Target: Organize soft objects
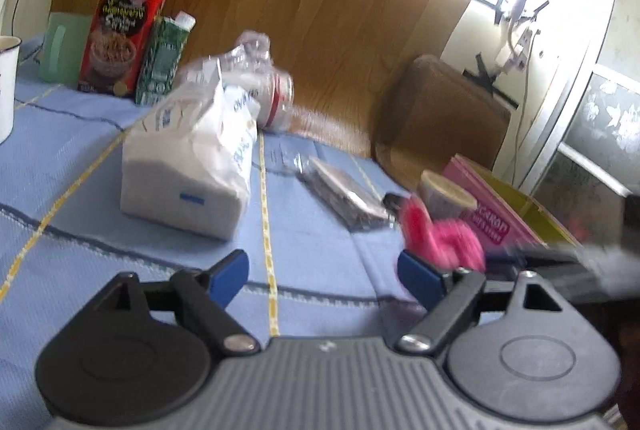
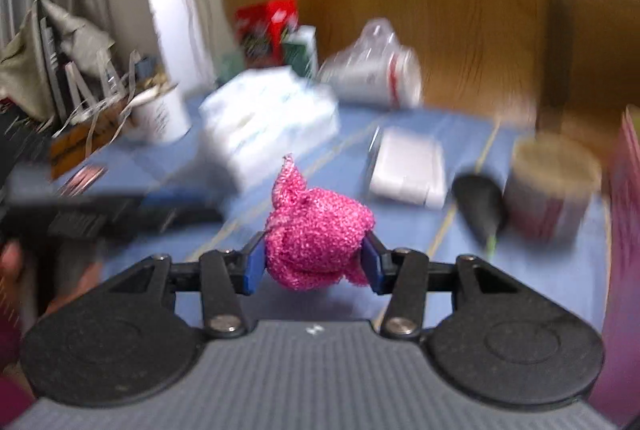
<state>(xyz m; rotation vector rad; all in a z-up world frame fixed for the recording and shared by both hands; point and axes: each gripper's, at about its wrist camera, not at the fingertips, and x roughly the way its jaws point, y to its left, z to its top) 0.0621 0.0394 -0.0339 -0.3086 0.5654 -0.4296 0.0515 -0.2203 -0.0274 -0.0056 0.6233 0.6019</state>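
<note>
A pink knitted soft object [image 2: 316, 234] sits squeezed between the blue pads of my right gripper [image 2: 314, 264], which is shut on it above the blue tablecloth [image 2: 540, 270]. In the left wrist view the same pink object [image 1: 440, 234] shows blurred at the right, just beyond the right blue fingertip [image 1: 420, 274]. My left gripper [image 1: 322, 276] stands open over the cloth with nothing between its fingers. A white soft pack of tissues [image 1: 192, 166] lies ahead of it to the left, also seen as a blurred white pack [image 2: 272, 118] in the right wrist view.
A red cereal box [image 1: 124, 26], green carton [image 1: 164, 58] and green mug [image 1: 64, 46] stand at the back. A crumpled plastic bottle [image 1: 268, 82], a flat wrapped packet [image 1: 344, 194], a paper cup [image 1: 444, 192], a pink box [image 1: 492, 198] and a black marker [image 2: 480, 206] lie around.
</note>
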